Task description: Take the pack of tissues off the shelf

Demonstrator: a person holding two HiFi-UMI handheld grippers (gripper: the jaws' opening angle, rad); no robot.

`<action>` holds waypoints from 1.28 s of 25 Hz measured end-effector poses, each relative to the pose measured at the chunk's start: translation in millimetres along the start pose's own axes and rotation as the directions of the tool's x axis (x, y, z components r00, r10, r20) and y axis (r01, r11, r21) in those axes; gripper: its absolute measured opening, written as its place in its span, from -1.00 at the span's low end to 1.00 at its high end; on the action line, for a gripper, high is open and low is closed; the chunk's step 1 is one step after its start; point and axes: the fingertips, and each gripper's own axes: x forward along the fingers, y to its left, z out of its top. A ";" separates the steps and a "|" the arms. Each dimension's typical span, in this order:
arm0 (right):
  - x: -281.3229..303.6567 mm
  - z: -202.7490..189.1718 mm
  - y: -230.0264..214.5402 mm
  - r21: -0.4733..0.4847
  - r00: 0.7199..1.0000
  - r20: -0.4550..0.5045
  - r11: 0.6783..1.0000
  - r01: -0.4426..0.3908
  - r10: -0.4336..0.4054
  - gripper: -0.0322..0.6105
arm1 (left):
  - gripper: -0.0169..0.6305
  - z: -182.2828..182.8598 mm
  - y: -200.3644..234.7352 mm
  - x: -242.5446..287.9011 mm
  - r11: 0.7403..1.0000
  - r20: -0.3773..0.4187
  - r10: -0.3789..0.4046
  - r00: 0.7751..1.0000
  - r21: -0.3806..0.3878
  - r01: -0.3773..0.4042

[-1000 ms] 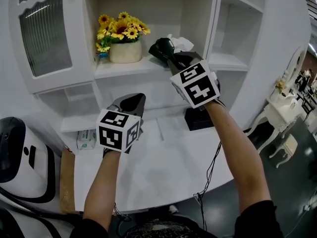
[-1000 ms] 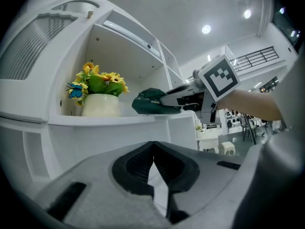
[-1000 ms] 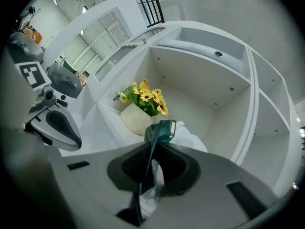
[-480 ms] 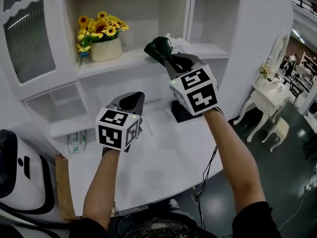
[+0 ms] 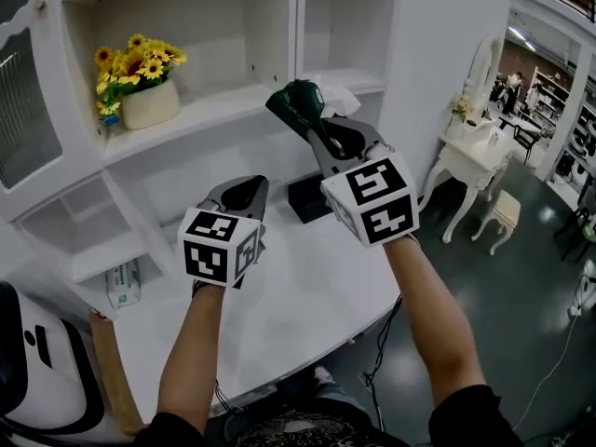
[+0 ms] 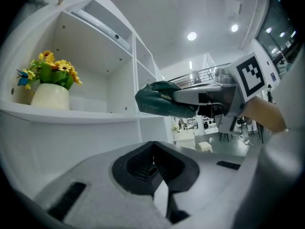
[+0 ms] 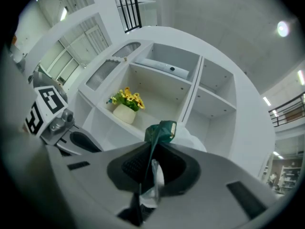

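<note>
The pack of tissues (image 5: pixel 296 103) is dark green and hangs in the air in front of the cabinet's upright divider, clear of the shelf (image 5: pixel 186 119). My right gripper (image 5: pixel 312 124) is shut on its near end. In the right gripper view the pack (image 7: pixel 159 133) stands on edge between the pads of that gripper (image 7: pixel 147 175). My left gripper (image 5: pixel 244 189) is lower and to the left, over the white counter, shut with nothing in it. The left gripper view shows its own jaws (image 6: pixel 153 163) together and the held pack (image 6: pixel 162 104) above them.
A pot of sunflowers (image 5: pixel 149 105) stands on the shelf at the left. Something white and crumpled (image 5: pixel 337 96) lies on the shelf behind the pack. A black box (image 5: pixel 307 198) sits on the counter (image 5: pixel 307 296). Another light pack (image 5: pixel 123 284) lies in a low compartment. A white side table (image 5: pixel 475 147) stands to the right.
Both grippers have moved to the right along the cabinet, and the flowers have slid left in view. The green pack has come away from the shelf edge, still held by the right gripper.
</note>
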 end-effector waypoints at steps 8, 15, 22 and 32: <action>-50.1 -38.2 -19.9 0.064 0.996 -0.026 0.994 0.090 -0.089 -0.76 | -0.92 -5.7 -47.9 28.8 0.996 0.003 -0.086 0.996 0.005 0.086; -97.4 -80.2 -45.8 0.149 0.980 -0.074 0.969 0.195 -0.186 -0.76 | -0.92 -7.0 -83.5 41.8 0.990 0.015 -0.144 0.989 0.002 0.144; -143.8 -114.5 -64.7 0.229 0.955 -0.107 0.928 0.294 -0.276 -0.76 | -0.92 -10.0 -120.0 55.5 0.980 0.031 -0.197 0.980 0.004 0.197; -175.7 -158.1 -60.9 0.287 0.930 -0.176 0.887 0.362 -0.323 -0.76 | -0.93 -19.5 -146.3 62.1 0.977 0.039 -0.211 0.977 0.024 0.210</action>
